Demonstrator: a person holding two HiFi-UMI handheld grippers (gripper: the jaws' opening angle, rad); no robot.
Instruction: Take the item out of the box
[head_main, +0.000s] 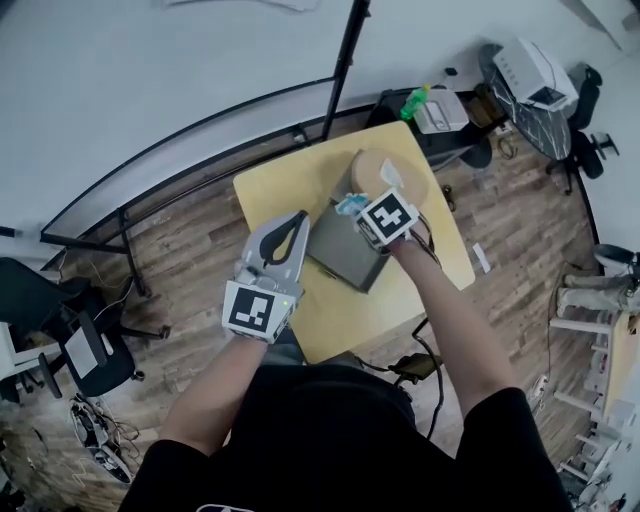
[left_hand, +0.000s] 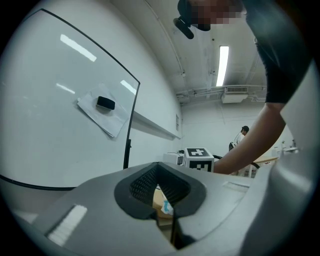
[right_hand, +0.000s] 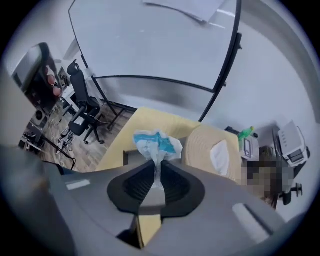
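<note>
While gripping a blue-white packet (right_hand: 156, 142) above the box (head_main: 345, 250), the right tool (right_hand: 156, 162) is hovering. The left tool (left_hand: 159, 171) is hanging closed, empty

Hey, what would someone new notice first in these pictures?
First, the crumpled white-and-blue plastic packet pinched in the right gripper, held over the grey box in the middle of the yellow table. Next, the tan round woven object lying just behind the box, and the left gripper, shut and empty, at the box's left side.
</note>
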